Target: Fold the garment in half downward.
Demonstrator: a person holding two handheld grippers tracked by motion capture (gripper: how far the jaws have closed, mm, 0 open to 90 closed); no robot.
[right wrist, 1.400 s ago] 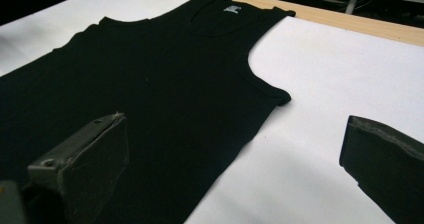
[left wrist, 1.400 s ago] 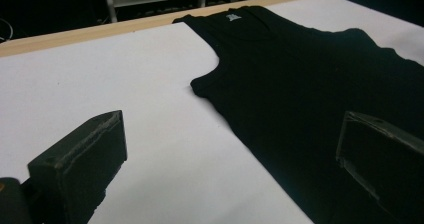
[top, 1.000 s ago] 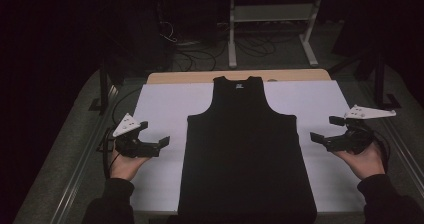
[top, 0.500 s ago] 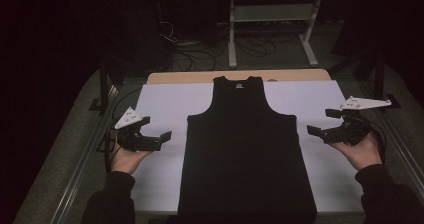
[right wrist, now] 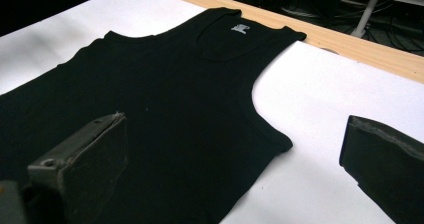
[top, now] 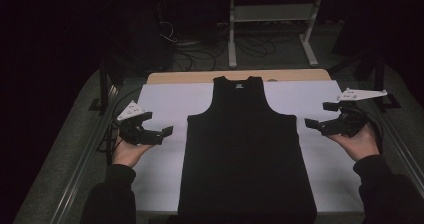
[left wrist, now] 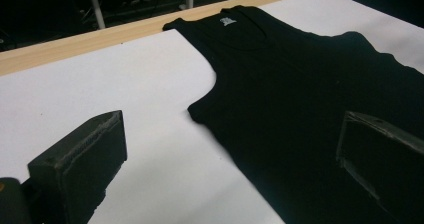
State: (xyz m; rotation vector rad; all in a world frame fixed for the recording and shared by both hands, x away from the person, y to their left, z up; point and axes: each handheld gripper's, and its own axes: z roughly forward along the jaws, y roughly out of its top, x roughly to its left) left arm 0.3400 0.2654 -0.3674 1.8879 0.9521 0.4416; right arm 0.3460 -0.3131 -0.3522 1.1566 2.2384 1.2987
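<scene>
Black tank top [top: 245, 154] laid flat, front up, along the middle of the white sheet [top: 165, 96]; neck and straps toward the far edge, hem at the near edge. Small white label [top: 239, 85] inside the neckline. Fabric smooth, armholes cut clean against the white on both sides. Same garment in the left gripper view [left wrist: 310, 94] and the right gripper view [right wrist: 165, 109], label visible in each.

White sheet covering most of the table; strip of bare wooden tabletop [top: 200, 76] exposed along the far edge, beyond the straps.

Left gripper [top: 156, 126] held above the sheet near the left edge, level with the garment's left armhole, close beside the fabric but apart from it. Jaws spread wide, nothing between them; in its own view one jaw over white sheet, the other over black cloth.

Right gripper [top: 320, 115] held near the right edge, level with the right armhole, also clear of the fabric. Jaws parted wide, empty.

Each gripper cradled in an upturned hand, left hand [top: 127, 151], right hand [top: 357, 144], dark sleeves coming in from the near edge.

Beyond the far edge: dim floor, cables, white frame legs [top: 270, 29].
</scene>
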